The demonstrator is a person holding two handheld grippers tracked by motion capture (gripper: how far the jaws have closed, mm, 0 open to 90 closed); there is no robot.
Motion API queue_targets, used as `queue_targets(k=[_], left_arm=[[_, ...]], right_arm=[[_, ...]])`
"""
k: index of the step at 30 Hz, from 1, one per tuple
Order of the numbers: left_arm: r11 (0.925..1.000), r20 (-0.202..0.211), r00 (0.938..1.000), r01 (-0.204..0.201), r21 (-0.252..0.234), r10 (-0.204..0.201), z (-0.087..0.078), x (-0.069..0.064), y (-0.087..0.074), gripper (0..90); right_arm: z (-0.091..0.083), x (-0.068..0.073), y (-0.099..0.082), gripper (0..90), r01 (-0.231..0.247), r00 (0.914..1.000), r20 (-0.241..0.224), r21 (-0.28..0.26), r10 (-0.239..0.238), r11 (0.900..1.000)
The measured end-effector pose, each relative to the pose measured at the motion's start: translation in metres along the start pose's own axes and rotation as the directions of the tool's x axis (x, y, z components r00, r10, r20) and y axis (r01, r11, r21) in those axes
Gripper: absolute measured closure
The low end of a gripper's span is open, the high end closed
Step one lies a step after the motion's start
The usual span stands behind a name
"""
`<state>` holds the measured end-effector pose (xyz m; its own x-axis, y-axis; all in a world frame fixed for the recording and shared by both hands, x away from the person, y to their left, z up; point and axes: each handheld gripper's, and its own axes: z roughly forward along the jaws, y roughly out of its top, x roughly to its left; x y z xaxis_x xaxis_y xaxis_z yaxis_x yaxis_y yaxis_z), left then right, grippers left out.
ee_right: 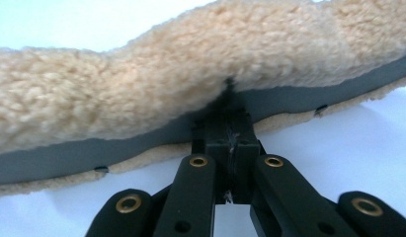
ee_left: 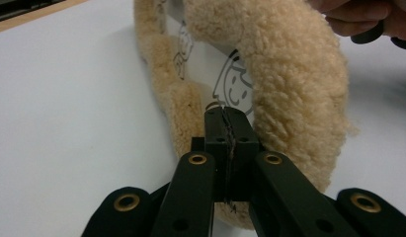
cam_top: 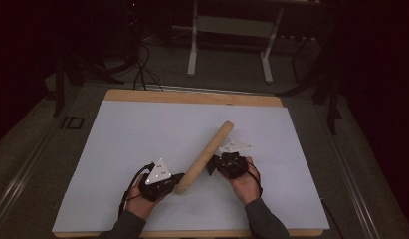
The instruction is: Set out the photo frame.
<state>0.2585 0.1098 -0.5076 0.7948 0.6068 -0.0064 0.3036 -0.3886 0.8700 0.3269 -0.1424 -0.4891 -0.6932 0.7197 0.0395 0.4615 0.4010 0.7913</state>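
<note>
High view has the tan fleece roll point(cam_top: 206, 156) lying diagonal on the white mat point(cam_top: 122, 149), left gripper point(cam_top: 178, 178) and right gripper point(cam_top: 212, 166) both pinched onto its edges.

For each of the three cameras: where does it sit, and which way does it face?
High view: above the near table edge, facing forward and down; forearms, left gripper and right gripper on the fleece roll.
Left gripper view: rides the gripper; shut jaws pinching the roll's end.
Right gripper view: likewise, jaws at its long edge.
All share the roll.
</note>
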Motion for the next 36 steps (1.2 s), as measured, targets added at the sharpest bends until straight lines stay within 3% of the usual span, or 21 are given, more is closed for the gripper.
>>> queue_targets(k=[23,28,36], left_arm=[[0.9999,0.028,0.9995,-0.017,-0.001,0.017,0.009,-0.009,0.001,90.0],[0.9998,0.033,0.9993,-0.019,0.002,0.019,0.010,-0.011,0.002,90.0],[0.9995,0.035,0.9989,-0.030,-0.002,0.030,0.015,-0.016,0.002,90.0]], right_arm=[[0.006,0.010,0.003,89.7,0.018,0.9981,-0.059,0.006,-0.018,0.9998],[0.007,0.013,0.003,89.8,-0.004,0.9953,-0.096,0.000,0.004,1.0000],[0.009,0.019,0.004,89.8,0.015,0.9925,-0.122,0.005,-0.015,0.9999]])
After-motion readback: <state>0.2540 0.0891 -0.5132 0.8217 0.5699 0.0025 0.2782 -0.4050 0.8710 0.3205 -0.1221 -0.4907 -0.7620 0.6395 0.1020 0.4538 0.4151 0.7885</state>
